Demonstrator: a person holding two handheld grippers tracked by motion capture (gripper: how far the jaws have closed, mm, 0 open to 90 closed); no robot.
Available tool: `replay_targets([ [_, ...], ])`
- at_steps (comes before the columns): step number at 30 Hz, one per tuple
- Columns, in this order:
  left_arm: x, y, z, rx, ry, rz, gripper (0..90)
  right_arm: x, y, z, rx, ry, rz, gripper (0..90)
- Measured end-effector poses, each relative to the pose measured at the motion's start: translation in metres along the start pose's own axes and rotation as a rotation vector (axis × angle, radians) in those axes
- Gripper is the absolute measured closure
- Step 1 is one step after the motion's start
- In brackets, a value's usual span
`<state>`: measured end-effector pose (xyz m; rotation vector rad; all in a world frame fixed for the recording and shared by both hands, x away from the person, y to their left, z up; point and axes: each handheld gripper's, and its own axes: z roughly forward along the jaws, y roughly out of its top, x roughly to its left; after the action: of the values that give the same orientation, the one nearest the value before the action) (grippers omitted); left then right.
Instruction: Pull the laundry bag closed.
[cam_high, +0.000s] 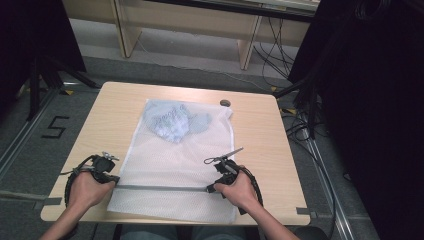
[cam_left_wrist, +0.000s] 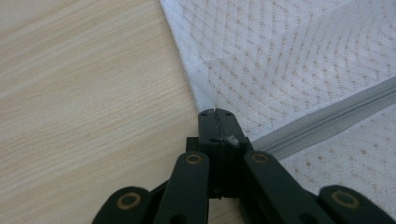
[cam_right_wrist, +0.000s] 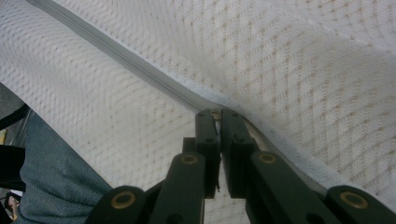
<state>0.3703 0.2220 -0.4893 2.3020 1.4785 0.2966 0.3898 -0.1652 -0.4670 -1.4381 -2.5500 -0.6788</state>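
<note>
Presently: white mesh laundry bag (cam_high: 170, 170) lies flat mid-table (cam_high: 260, 150), pale blue garment (cam_high: 172, 122) inside toward 12 o'clock. Left gripper (cam_left_wrist: 215, 112) is clenched on the bag's edge at the grey zipper's (cam_high: 160, 188) 9 o'clock end; right gripper (cam_right_wrist: 218, 113) pinches the zipper's 3 o'clock end. Judged: zipping step. Next: hold left firm, check closure.

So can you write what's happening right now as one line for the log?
left gripper: shut on mesh bag edge | right gripper: shut at zipper | clothes: inside bag
</note>
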Motion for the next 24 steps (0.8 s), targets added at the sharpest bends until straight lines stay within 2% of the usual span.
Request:
replay_targets([
  [1, 0.0000, 0.0000, 0.0001, -0.002, 0.001, -0.001, 89.8, -0.0007, 0.0004, -0.0022, 0.018, 0.002, 0.010, 87.1],
  [3, 0.0000, -0.0006, 0.0014, -0.018, -0.004, -0.005, 89.8, -0.0021, 0.0006, -0.0021, 0.015, 0.006, -0.009, 87.1],
  [4, 0.0004, 0.0000, -0.0002, 0.002, -0.001, 0.001, 89.8, -0.0024, 0.0002, -0.0017, 0.015, -0.007, -0.012, 87.1],
  [6, 0.0003, -0.0001, 0.0001, -0.002, -0.002, -0.003, 89.8, -0.0001, 0.0003, -0.0036, 0.031, -0.001, 0.028, 87.1],
  [11, 0.0004, -0.0002, 0.0001, -0.002, -0.002, -0.001, 89.8, -0.0026, -0.0005, -0.0041, 0.022, -0.004, 0.021, 87.1],
  [12, 0.0003, -0.0002, 0.0001, -0.002, -0.002, -0.002, 89.8, -0.0015, -0.0004, -0.0046, 0.012, 0.013, 0.054, 87.1],
  [14, -0.0002, -0.0005, 0.0013, -0.017, -0.005, -0.009, 89.8, -0.0018, -0.0011, -0.0038, -0.002, 0.011, 0.055, 87.1],
  [15, -0.0014, -0.0011, 0.0031, -0.041, 0.001, -0.025, 89.8, -0.0022, -0.0013, -0.0042, -0.004, 0.006, 0.055, 87.1],
  [16, 0.0002, -0.0008, 0.0014, -0.020, -0.003, -0.002, 89.8, -0.0028, -0.0013, -0.0052, 0.000, 0.001, 0.054, 87.1],
  [17, -0.0009, -0.0007, 0.0020, -0.027, -0.001, -0.018, 89.8, -0.0043, -0.0012, -0.0063, 0.010, 0.011, 0.048, 87.1],
  [18, 0.0005, -0.0001, 0.0000, 0.000, -0.002, 0.001, 89.8, -0.0041, -0.0015, -0.0066, 0.005, 0.004, 0.060, 87.1],
  [19, 0.0003, -0.0002, 0.0001, -0.003, -0.002, -0.002, 89.8, -0.0061, -0.0015, -0.0068, -0.003, 0.011, 0.038, 87.1],
  [20, 0.0003, -0.0001, 0.0001, -0.002, -0.001, -0.002, 89.8, -0.0063, -0.0018, -0.0078, 0.003, 0.006, 0.056, 87.1],
  [21, -0.0011, -0.0009, 0.0027, -0.036, -0.001, -0.021, 89.8, -0.0065, -0.0021, -0.0082, 0.002, 0.002, 0.056, 87.1],
  [22, -0.0010, -0.0010, 0.0026, -0.036, -0.001, -0.019, 89.8, -0.0079, -0.0023, -0.0081, -0.004, -0.001, 0.042, 87.1],
  [24, -0.0011, -0.0007, 0.0022, -0.028, 0.000, -0.022, 89.8, -0.0081, -0.0028, -0.0087, 0.000, 0.002, 0.059, 87.1],
])
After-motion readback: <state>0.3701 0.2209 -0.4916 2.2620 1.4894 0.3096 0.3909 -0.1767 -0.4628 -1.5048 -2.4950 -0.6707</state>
